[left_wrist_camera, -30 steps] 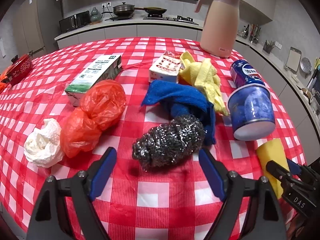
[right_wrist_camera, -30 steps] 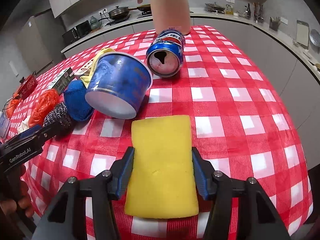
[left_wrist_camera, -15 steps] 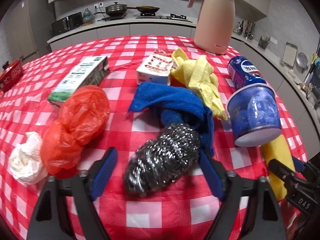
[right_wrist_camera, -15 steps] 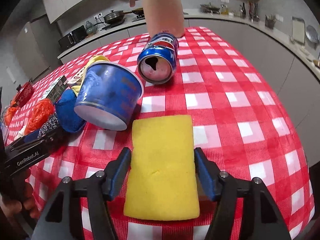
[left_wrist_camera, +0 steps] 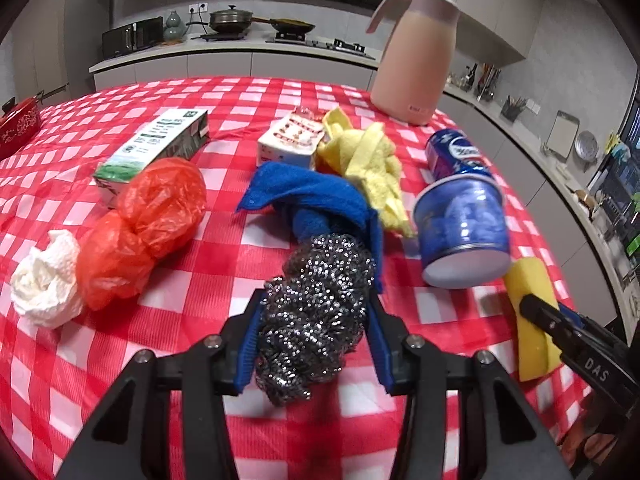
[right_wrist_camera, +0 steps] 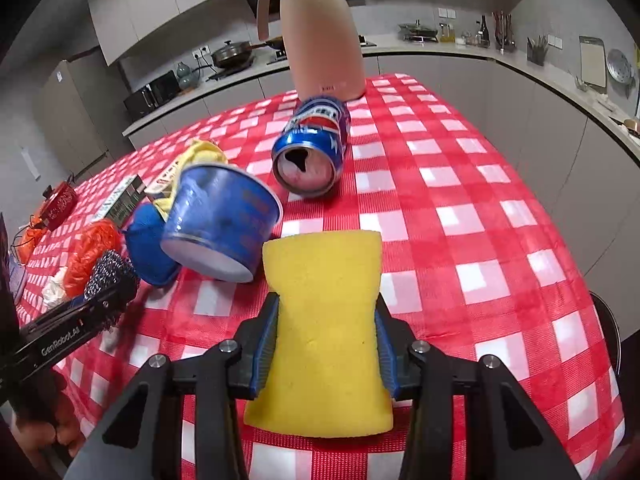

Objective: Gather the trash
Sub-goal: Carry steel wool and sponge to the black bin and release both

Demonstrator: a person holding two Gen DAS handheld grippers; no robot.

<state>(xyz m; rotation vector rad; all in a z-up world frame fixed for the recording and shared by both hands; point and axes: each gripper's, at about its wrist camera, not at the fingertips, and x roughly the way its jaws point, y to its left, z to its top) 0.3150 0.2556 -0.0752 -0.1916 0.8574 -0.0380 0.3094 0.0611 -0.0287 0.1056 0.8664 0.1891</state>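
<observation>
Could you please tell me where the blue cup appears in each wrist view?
Left wrist: the blue cup lies on its side at right of centre.
Right wrist: the cup lies left of centre.
Shared landmark: the pink jug stands behind it in both.

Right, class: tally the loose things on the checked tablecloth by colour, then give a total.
Yellow: 2, rectangular foam sponge, crumpled cloth
Blue: 3, folded cloth, plastic tub, drink can
Orange: 1, plastic bag
Silver: 1, steel-wool scourer
White: 1, paper wad
Pink: 1, tall jug
Printed cartons: 2
Total: 11
</observation>
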